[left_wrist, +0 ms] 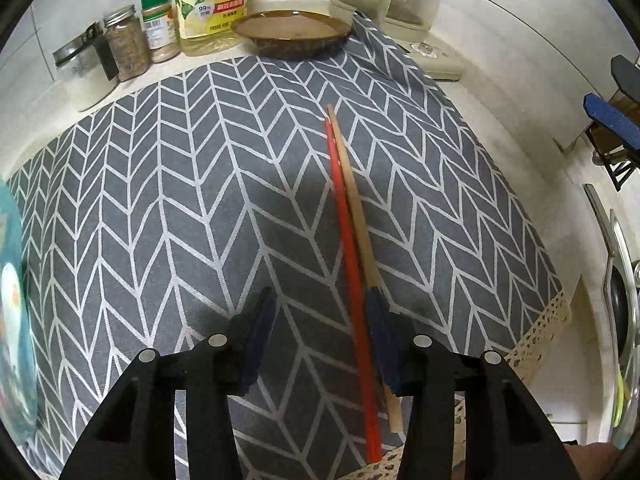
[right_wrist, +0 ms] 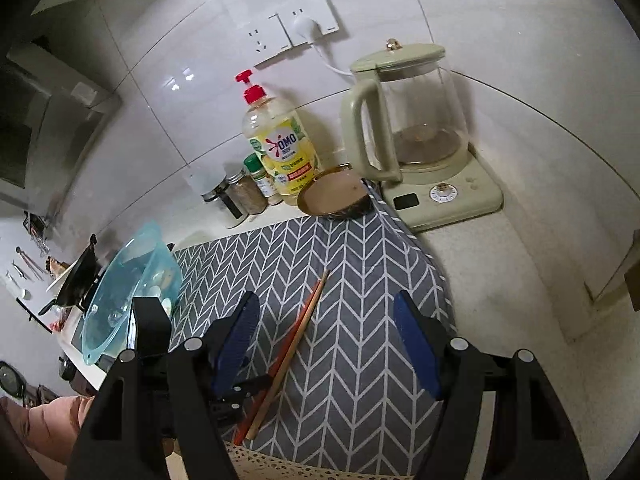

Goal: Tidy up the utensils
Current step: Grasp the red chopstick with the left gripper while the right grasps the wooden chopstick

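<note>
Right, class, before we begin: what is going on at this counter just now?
A person holds a gripper in each hand over a grey patterned cloth. A red chopstick and a wooden chopstick lie side by side on it. The left gripper stands open around their near ends, not gripping. The right gripper is open and empty.

kettle | detergent bottle | spice jars | brown dish

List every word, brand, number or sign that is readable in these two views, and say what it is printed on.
"OMO": brand on the yellow label of the dish soap bottle.
"99%": on the same label's lower left, left wrist view.
Chinese print on that label: too small to read.
Green-capped spice jar label: blurred, unreadable.
Kettle base dial markings: too small.
</note>
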The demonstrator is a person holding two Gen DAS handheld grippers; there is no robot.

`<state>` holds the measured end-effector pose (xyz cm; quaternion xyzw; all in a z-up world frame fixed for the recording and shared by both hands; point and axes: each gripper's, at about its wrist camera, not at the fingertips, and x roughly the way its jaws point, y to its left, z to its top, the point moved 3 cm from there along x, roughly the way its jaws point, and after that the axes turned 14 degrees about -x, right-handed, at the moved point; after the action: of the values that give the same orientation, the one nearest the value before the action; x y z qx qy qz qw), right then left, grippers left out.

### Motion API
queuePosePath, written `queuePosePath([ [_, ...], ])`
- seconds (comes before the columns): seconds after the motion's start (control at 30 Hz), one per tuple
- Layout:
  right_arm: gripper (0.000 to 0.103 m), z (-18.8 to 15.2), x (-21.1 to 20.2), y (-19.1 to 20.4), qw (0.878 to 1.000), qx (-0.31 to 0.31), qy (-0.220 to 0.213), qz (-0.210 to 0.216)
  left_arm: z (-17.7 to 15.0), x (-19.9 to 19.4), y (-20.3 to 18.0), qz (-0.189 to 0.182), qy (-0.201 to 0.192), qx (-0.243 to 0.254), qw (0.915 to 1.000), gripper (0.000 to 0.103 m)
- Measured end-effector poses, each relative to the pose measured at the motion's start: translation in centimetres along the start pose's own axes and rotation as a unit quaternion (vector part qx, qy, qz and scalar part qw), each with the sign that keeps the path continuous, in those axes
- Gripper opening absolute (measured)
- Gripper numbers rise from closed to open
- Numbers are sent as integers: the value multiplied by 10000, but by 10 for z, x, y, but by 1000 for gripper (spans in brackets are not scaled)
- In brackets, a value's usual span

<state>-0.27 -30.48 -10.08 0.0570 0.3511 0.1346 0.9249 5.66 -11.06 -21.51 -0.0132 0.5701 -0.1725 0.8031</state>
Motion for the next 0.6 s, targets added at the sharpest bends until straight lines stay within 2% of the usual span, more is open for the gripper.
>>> queuePosePath([
  [0.13,67,-2,3,6,10000,-10,39,44,-5,6,-15,486,-140,465,9976,49],
  [0.23,67,-3,5,10,10000,-27,77,39,-5,5,-16,503,-249,383,9977,48],
  [0.27,67,-5,5,11,9999,-29,98,38,-3,5,-15,540,-254,357,9976,39],
  [0.3,67,-6,7,12,9999,-36,131,23,-2,4,-13,605,-288,327,9972,7],
  [0.33,67,-8,8,13,9999,-37,152,26,-1,3,-7,767,-303,244,9963,6],
  [0.43,67,-16,17,16,9997,-30,236,33,1,-1,9,529,-167,-46,9985,6],
  [0.5,67,-27,31,20,9994,-62,352,46,3,-7,26,131,-110,-553,9983,6],
  [0.6,67,-42,58,33,9976,-54,661,195,6,-25,41,-23,-164,-847,9963,6],
])
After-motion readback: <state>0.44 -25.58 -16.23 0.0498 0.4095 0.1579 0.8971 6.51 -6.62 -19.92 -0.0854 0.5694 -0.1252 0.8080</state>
